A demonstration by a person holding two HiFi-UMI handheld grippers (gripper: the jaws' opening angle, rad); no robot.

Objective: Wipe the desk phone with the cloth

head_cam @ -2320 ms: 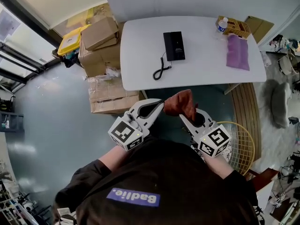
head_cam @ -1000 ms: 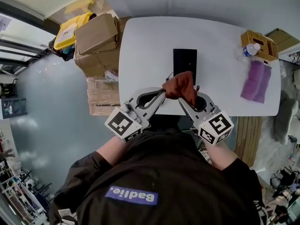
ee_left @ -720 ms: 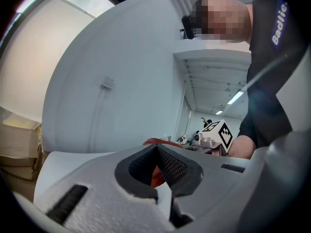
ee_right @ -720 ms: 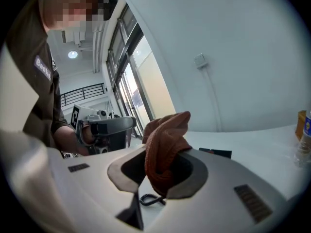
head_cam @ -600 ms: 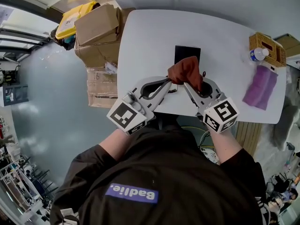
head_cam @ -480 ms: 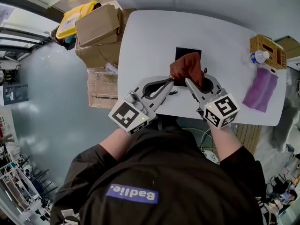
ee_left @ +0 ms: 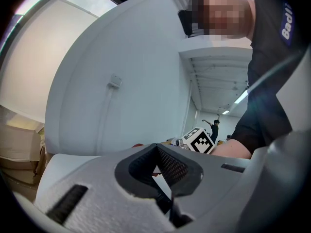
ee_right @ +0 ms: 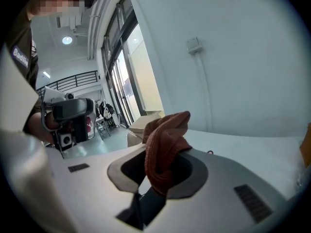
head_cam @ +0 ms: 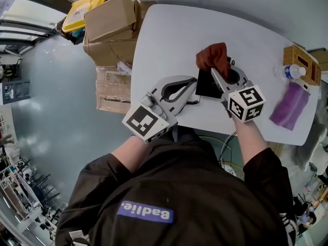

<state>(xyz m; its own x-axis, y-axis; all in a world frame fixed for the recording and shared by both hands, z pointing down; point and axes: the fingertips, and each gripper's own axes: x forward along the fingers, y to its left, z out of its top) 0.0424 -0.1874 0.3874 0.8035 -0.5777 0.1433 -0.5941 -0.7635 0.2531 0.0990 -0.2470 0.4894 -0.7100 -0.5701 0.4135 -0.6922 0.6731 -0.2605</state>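
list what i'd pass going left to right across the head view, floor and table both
yellow plastic bin → stacked brown cardboard boxes → left tongs → rust-red cloth, clamped in the right tongs → purple cloth

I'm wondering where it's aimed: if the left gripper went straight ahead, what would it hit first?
Most likely the black desk phone, just ahead of the left gripper on the white table; its height above the table is unclear.
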